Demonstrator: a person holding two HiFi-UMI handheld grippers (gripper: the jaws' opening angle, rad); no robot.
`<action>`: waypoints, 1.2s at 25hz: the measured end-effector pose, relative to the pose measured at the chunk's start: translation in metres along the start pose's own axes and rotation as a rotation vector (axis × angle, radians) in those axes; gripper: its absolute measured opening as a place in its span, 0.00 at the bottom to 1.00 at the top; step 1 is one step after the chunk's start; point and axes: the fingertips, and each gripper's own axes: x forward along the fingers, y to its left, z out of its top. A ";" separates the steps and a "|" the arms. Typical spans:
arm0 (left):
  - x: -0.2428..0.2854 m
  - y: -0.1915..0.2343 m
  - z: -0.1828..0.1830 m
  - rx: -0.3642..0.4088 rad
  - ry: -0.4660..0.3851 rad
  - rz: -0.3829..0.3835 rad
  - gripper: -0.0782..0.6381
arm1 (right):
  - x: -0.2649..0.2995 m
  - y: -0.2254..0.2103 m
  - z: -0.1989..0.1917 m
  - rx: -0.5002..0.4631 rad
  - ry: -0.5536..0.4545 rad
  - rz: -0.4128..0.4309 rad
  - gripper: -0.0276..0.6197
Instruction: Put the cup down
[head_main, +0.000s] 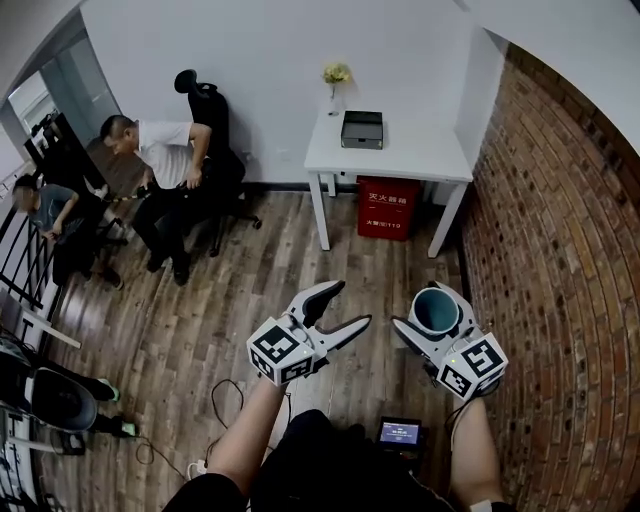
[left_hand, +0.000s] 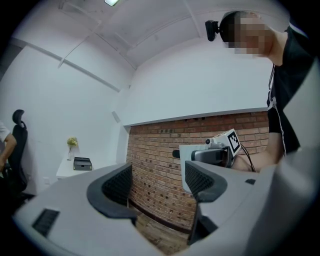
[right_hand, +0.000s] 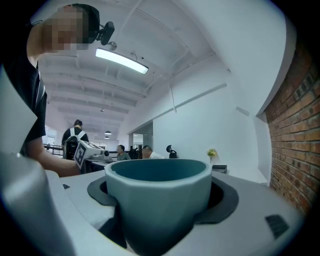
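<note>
A teal cup (head_main: 436, 310) sits upright between the jaws of my right gripper (head_main: 432, 318), which is shut on it, held in the air over the wooden floor. In the right gripper view the cup (right_hand: 159, 200) fills the middle, its rim level and its inside empty. My left gripper (head_main: 338, 310) hangs to the left of it, open, with nothing between its fingers (left_hand: 114, 189). From the left gripper view the right gripper's marker cube (left_hand: 232, 141) shows against the brick wall.
A white table (head_main: 400, 160) with a dark box (head_main: 362, 129) and a small flower vase (head_main: 335, 80) stands ahead by the white wall. A red box (head_main: 388, 207) sits under it. The brick wall (head_main: 560, 260) runs along the right. Two people and a black chair (head_main: 205, 130) are at the left.
</note>
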 end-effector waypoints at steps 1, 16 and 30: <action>0.002 0.000 -0.001 -0.002 0.003 0.003 0.57 | -0.001 -0.002 -0.001 0.003 0.002 0.003 0.69; 0.038 0.045 -0.022 -0.015 -0.001 0.028 0.57 | 0.023 -0.051 -0.025 0.018 0.016 0.013 0.69; 0.097 0.209 -0.010 -0.005 0.012 -0.017 0.57 | 0.161 -0.150 -0.019 0.019 0.016 -0.057 0.69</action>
